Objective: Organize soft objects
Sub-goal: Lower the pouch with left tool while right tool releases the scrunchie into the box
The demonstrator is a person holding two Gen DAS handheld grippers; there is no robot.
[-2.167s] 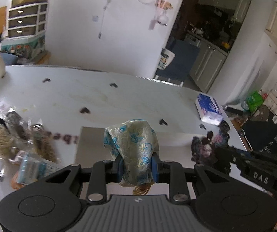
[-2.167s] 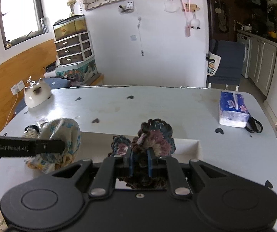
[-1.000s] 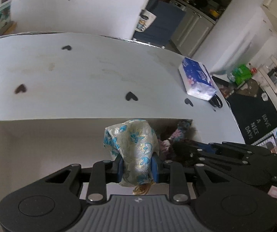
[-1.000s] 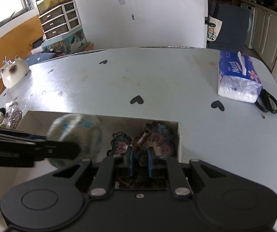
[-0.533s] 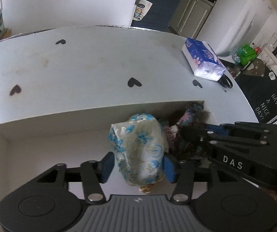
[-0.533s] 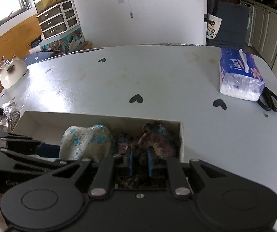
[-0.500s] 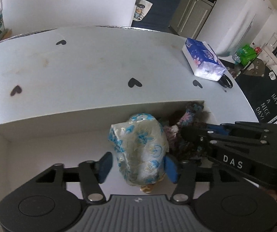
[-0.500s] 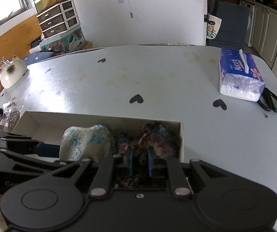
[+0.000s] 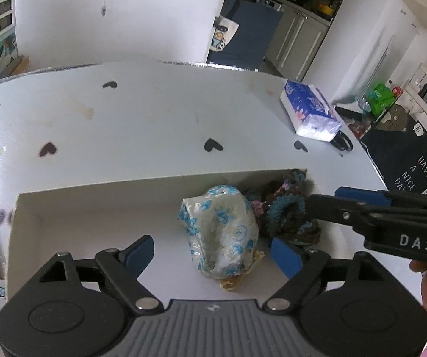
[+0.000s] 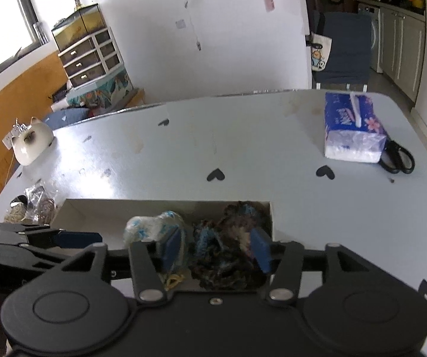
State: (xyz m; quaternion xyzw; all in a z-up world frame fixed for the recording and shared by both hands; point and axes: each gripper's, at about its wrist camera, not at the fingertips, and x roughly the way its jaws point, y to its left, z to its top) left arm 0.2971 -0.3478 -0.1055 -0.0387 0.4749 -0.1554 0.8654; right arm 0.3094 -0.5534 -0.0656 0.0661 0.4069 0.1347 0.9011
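L gripper (image 9: 212, 253) fingers apart | floral pouch (image 9: 220, 235) in box (image 9: 100, 205); R gripper (image 10: 214, 250) fingers apart

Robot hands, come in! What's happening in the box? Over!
Left gripper open, right gripper open. Floral pouch and crochet bundle both in white box, side by side. Nothing blocking.

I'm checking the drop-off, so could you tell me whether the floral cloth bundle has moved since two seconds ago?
Yes. The floral cloth bundle went from above the table down into the white box, beside the crocheted piece.
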